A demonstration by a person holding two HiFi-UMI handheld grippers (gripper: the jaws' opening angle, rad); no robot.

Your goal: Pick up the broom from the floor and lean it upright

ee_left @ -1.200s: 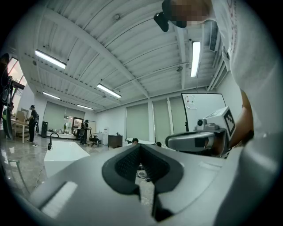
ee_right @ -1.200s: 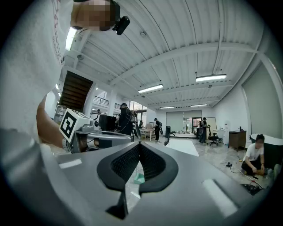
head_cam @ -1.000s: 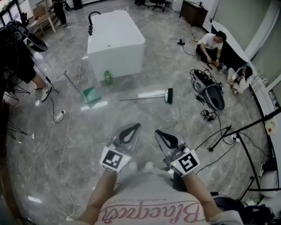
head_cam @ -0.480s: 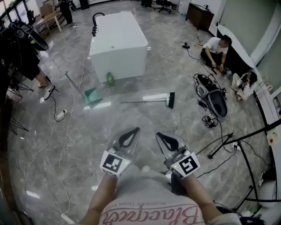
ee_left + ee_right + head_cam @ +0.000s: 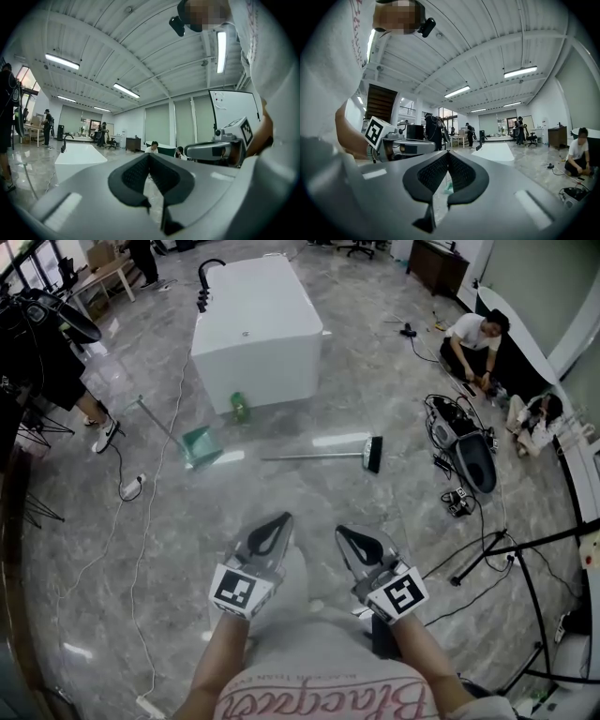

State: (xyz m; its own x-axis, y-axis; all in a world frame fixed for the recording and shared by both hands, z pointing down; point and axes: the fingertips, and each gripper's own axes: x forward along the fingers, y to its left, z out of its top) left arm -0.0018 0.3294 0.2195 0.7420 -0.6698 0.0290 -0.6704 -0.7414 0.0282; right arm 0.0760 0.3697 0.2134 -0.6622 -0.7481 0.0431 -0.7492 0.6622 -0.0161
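Broom: I see it flat on the floor, well ahead of both tools, with its brush end to the right.
Left hand-held gripper: jaws together, empty.
Right hand-held gripper: jaws together, empty.
Open room: bare floor up to the broom, a white tub beyond it, and a dustpan to its left.

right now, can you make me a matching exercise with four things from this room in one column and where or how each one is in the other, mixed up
Things
1. long-handled broom with a dark head
2. green plastic dustpan
3. small green bottle
4. right gripper

Places or states
A. at the foot of the big white block
B. jaws shut, nothing held
C. lying flat on the grey marble floor
D. left of the broom, long handle slanting away

Pairs: 1-C, 2-D, 3-A, 4-B
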